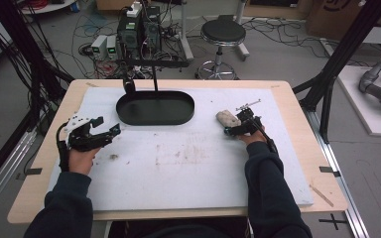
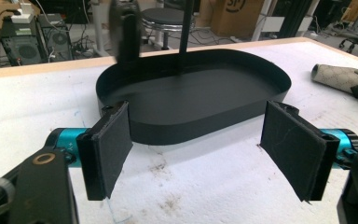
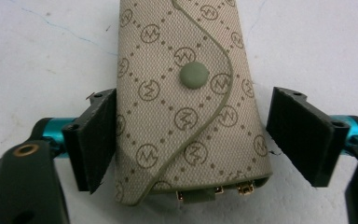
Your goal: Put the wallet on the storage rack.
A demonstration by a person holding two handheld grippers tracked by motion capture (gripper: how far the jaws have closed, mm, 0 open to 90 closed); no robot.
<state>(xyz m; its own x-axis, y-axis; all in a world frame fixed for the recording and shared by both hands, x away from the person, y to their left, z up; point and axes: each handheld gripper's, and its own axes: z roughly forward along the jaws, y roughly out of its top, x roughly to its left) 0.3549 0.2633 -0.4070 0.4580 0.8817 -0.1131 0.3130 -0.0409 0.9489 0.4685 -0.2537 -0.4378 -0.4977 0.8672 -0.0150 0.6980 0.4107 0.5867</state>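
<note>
- High view: a person sits at a table [image 1: 297, 163] covered by a white mat, with a two-jaw gripper in each hand. A black oval tray [image 1: 155, 107] sits toward the far middle of the mat, with a thin black post standing inside it.
- The right gripper [image 1: 236, 127] reaches a beige patterned key pouch [image 1: 227, 118] lying flat on the mat, to the right of the tray and apart from it.
- Right gripper view: the jaws stand wide, one on each side of the pouch [image 3: 191, 102]. The left pad touches or nearly touches the pouch edge; the right pad has a clear gap. Nothing is gripped yet.
- Risk: the pouch is offset between the pads, so closing may push it sideways across the mat or twist it before both pads bite.
- Risk: the pouch is soft and flat. A pinch at its wide end, near the small metal clips [image 3: 214, 191], may crumple the fabric or slide off rather than lift it.
- Risk: a snap button [image 3: 194, 75] holds the flap closed. A hard sideways squeeze might pop it open.
- Left gripper view: the left gripper [image 2: 196, 147] hangs with jaws wide and empty, aimed at the tray's near wall [image 2: 191, 126].
- Risk: if the pouch goes to the tray, the post or the tray rim could catch it.
</note>
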